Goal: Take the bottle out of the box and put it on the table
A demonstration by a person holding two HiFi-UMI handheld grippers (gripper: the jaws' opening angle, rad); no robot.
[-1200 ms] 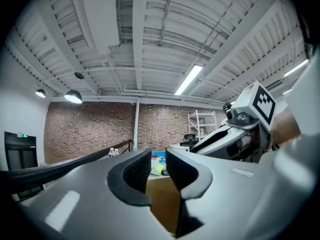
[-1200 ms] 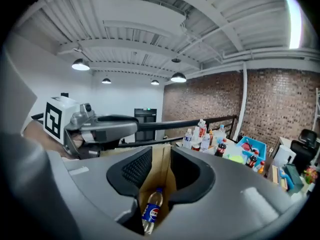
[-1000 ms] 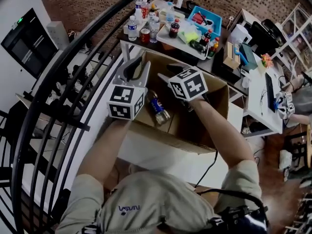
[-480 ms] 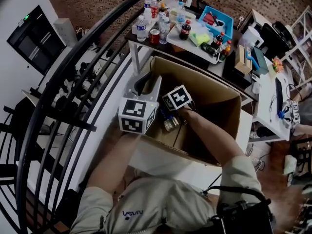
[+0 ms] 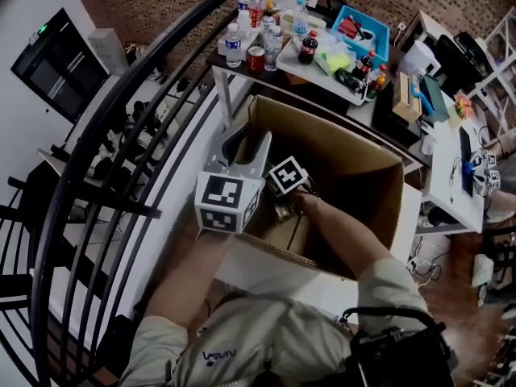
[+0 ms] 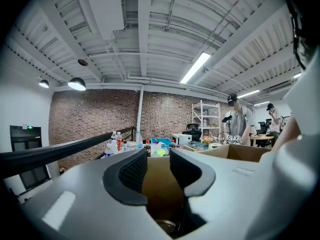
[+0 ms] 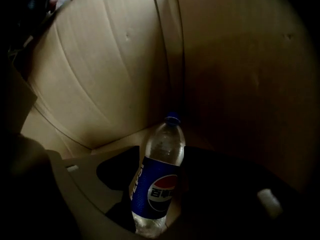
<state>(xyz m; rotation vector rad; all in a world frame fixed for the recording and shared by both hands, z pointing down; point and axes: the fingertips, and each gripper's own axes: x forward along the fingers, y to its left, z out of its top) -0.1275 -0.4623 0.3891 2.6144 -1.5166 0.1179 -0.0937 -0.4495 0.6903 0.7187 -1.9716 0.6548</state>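
The jaws of your right gripper have just been opening and now stand wide, one on each side of the bottle. The bottle lies between them on the bottom of the box. Its blue label sits level with the pads and its blue cap points away from you, toward the fold where two cardboard walls meet. The left pad is close against the label's edge and the right pad is lost in shadow beside it. Neither one can be seen pressing on the bottle, so you have no grip on it. The bottle's base is nearest to your hand, deep in the throat of the jaws.

In the head view your right forearm reaches steeply down into the box. The marker cube is below the rim, and only a glimpse of the bottle shows under it.

The jaws of your left gripper have also just been opening. They stand apart with nothing between them. Through the gap you see only the box's inner wall. This gripper hangs about level over the left rim of the box and points toward the table beyond it, which is crowded with other bottles, a can and a tray.
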